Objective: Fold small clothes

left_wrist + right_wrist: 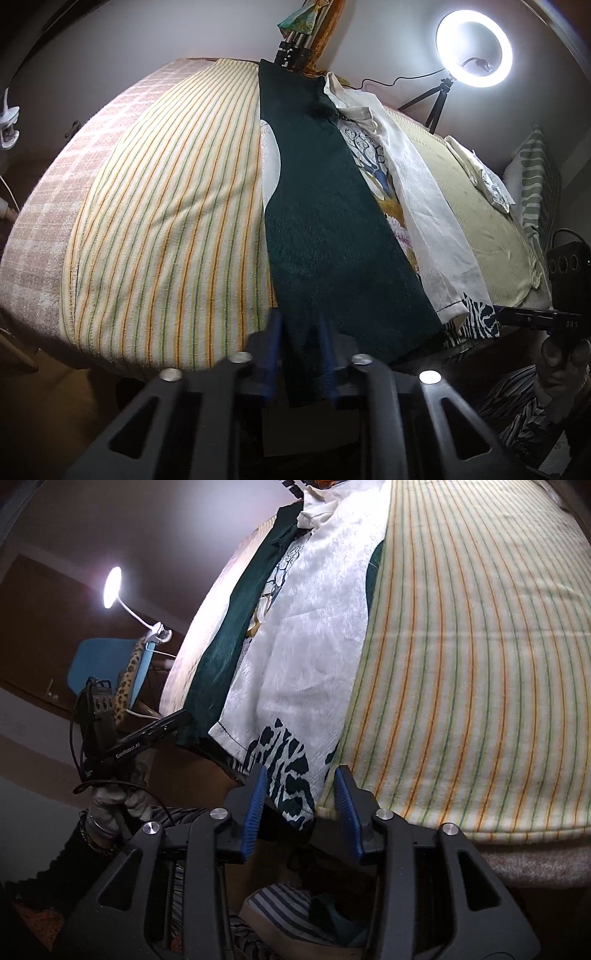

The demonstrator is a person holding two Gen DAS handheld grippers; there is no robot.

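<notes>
Left wrist view: left gripper (300,354) pinching dark green cloth (332,221) hanging over bed's near edge on striped towel (166,221); right wrist view: right gripper (301,808) spread around white patterned garment (295,686) at that edge.

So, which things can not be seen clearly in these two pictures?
- Left wrist view: the left gripper fingers are motion-blurred; how firmly they hold the dark green cloth is unclear.
- Left wrist view: the green cloth covers most of the white patterned garment.
- Right wrist view: the right gripper hides the garment's hem.
</notes>
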